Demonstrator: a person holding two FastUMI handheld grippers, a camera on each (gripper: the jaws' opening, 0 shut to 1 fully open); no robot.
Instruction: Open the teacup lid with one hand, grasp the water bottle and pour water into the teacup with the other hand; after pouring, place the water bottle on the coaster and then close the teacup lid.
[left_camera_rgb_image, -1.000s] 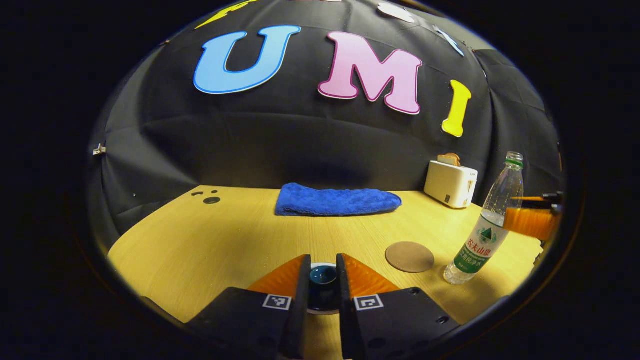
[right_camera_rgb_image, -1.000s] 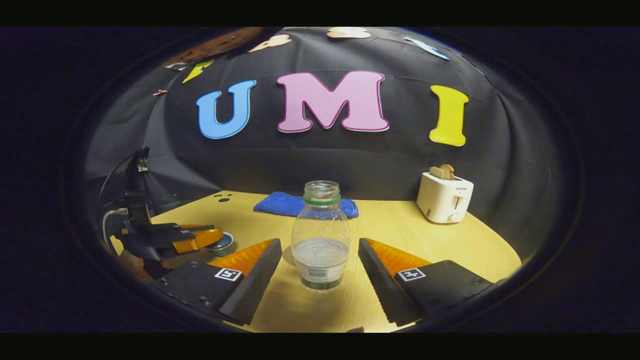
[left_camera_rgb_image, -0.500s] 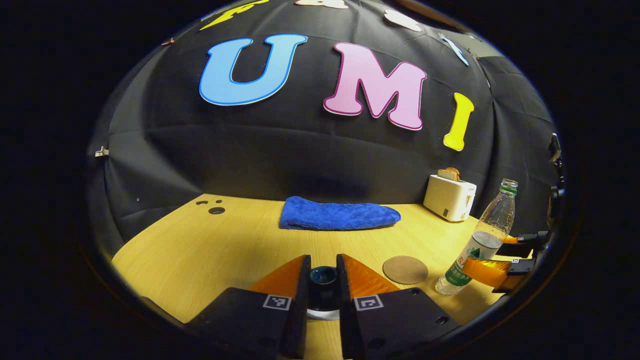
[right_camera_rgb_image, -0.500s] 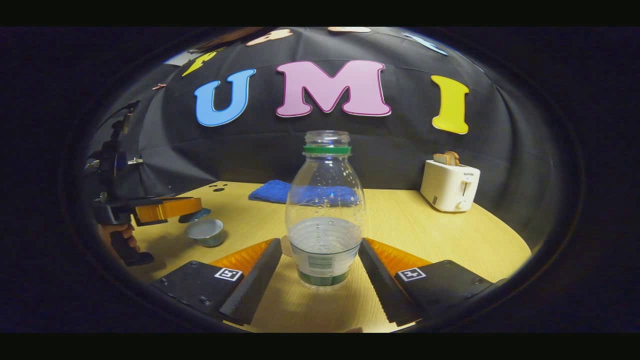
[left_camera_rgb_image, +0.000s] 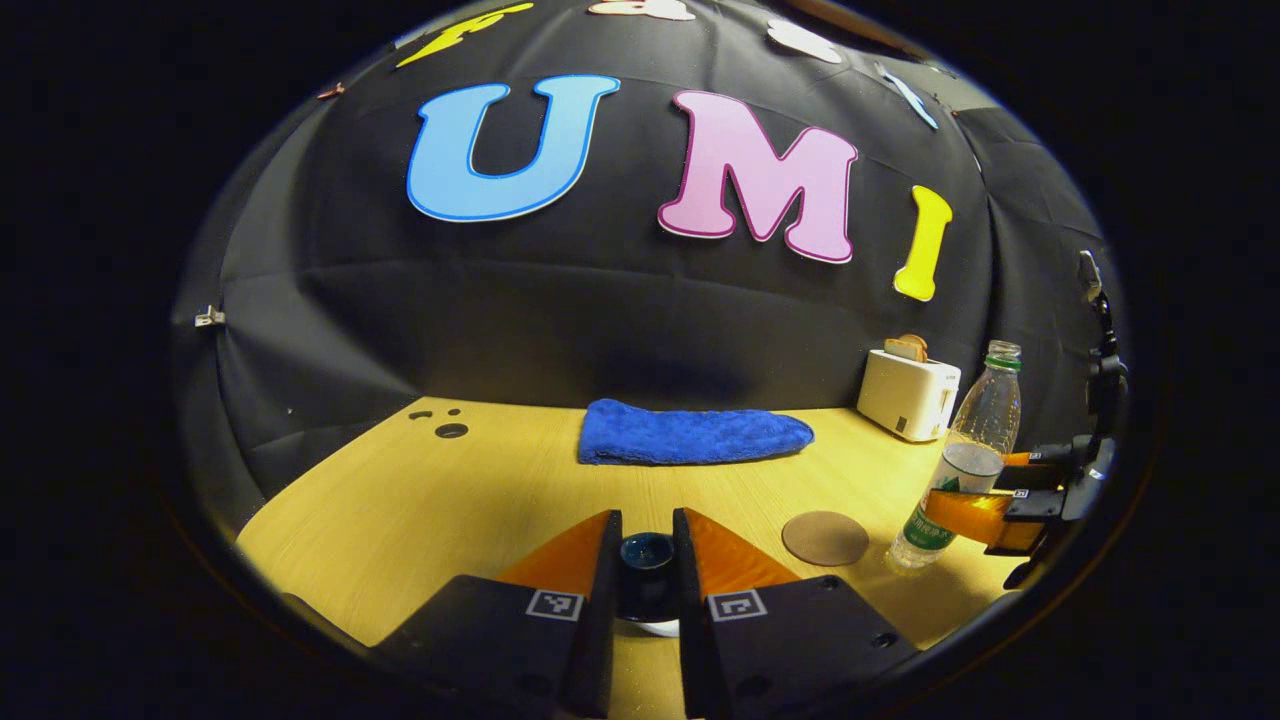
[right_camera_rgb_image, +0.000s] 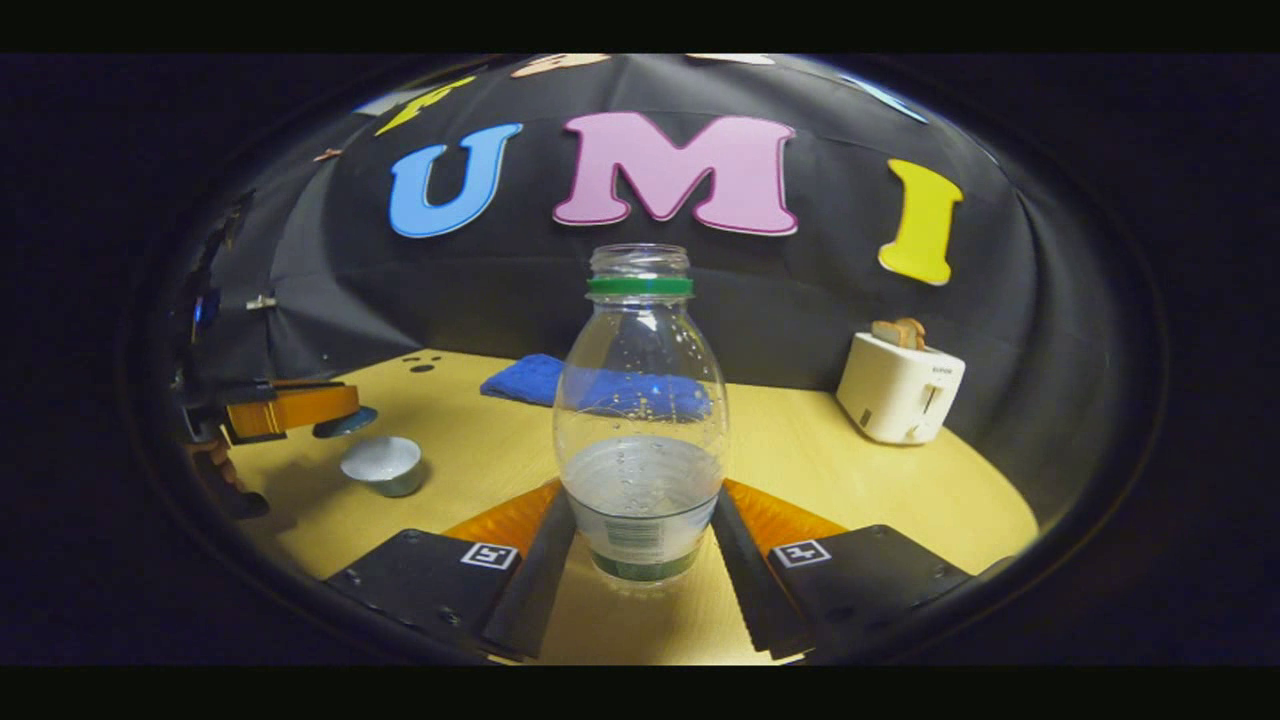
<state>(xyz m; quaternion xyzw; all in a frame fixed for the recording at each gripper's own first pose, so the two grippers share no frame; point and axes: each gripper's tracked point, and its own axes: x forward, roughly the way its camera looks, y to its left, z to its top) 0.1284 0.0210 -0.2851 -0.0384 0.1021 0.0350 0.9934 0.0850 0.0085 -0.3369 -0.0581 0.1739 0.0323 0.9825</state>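
Left gripper (left_camera_rgb_image: 646, 565): pinching teacup lid (left_camera_rgb_image: 646, 550), lifted.
Right gripper (right_camera_rgb_image: 640, 535): squeezing water bottle (right_camera_rgb_image: 640, 420).
Next: tip bottle over teacup (right_camera_rgb_image: 382, 466), ten o'clock.

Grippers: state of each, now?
Left gripper: shut on the teacup lid, lifted off the teacup.
Right gripper: shut on the water bottle.

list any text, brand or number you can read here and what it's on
No text reads clearly.
water bottle label: print, too blurred to read.
toaster front: small mark, too small to read.
left gripper and right gripper tags: square patterns, no words.
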